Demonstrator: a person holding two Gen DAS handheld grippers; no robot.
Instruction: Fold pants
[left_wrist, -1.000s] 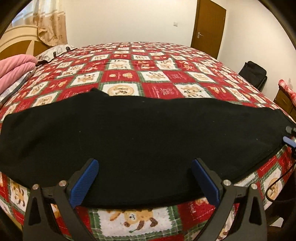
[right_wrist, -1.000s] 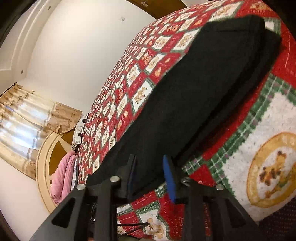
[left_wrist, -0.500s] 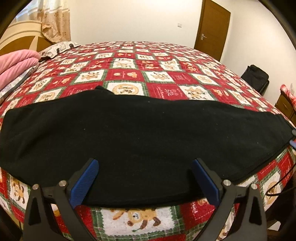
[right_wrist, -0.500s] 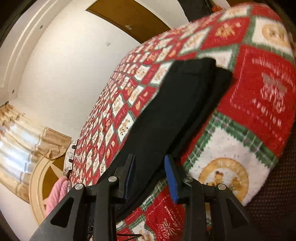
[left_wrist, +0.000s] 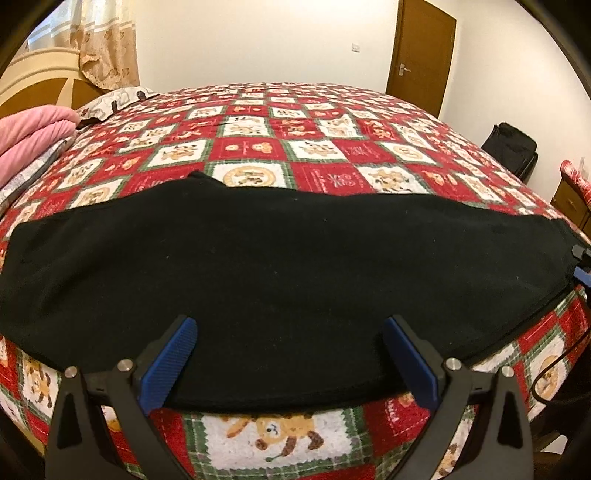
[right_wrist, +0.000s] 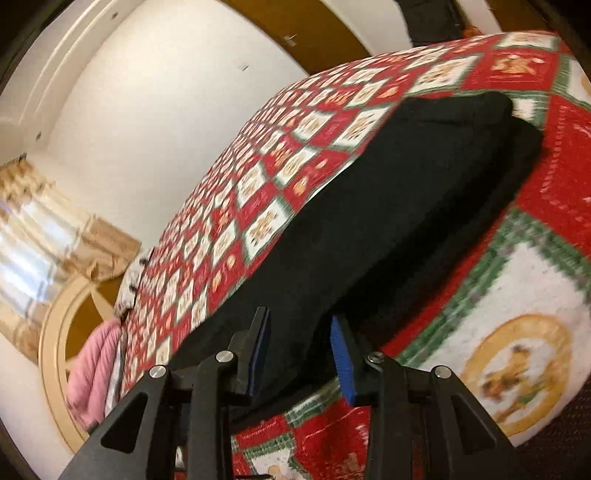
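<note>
Black pants (left_wrist: 280, 266) lying flat along near edge of bed (left_wrist: 295, 147), already doubled lengthwise. Soft, limp, probably light; best pinched at right end. Left gripper (left_wrist: 288, 354) wide open above; right gripper (right_wrist: 301, 354) half-closed, clamping unclear.

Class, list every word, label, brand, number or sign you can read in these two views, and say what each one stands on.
No text here can be read for certain.
White lettering on the red squares of the bedspread: too small to read in the left wrist view, blurred in the right wrist view.
Black pants: no label or print shows.
Door: no sign or writing shows.
</note>
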